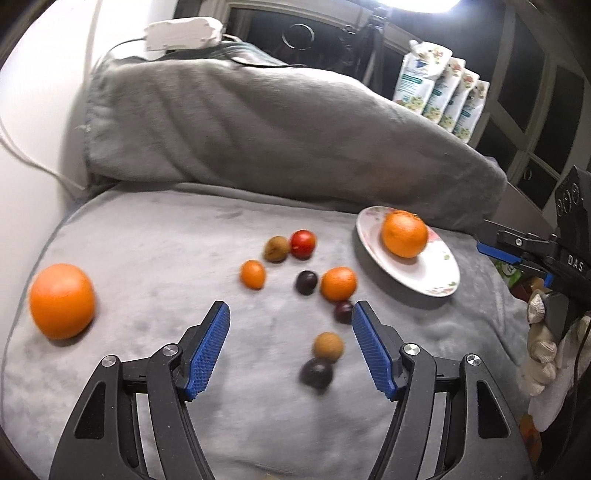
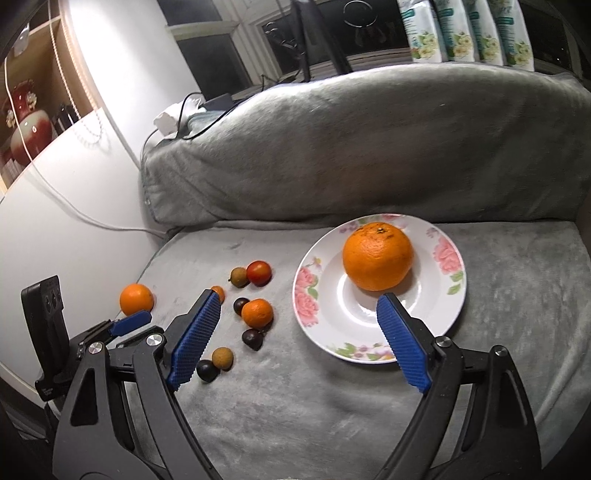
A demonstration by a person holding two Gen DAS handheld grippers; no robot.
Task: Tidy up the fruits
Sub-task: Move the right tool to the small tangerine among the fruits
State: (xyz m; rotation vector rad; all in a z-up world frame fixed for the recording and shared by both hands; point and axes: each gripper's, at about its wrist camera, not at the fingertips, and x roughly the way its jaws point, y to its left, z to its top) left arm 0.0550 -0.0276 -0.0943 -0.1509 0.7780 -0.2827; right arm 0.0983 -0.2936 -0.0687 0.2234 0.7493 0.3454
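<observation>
A large orange (image 2: 377, 256) sits on the flowered white plate (image 2: 325, 314) just beyond my open right gripper (image 2: 298, 295), whose fingers hold nothing. My left gripper (image 1: 291, 306) is open too, hovering over the loose small fruits on the grey blanket: a mandarin (image 1: 338, 283), a kumquat (image 1: 253, 274), a red fruit (image 1: 303, 243), a brown longan (image 1: 276, 249), a tan longan (image 1: 328, 345) and three dark plums (image 1: 316, 373). A second large orange (image 1: 61, 301) lies far left. The plate (image 1: 424, 273) with its orange (image 1: 404, 234) is at the right in the left wrist view.
A rolled grey cushion (image 2: 369, 147) bounds the back of the blanket. A white wall (image 2: 74, 192) with a cable runs along the left. Flowered packets (image 2: 465, 29) stand on the sill behind. A gloved hand (image 1: 543, 343) holds the right gripper's handle.
</observation>
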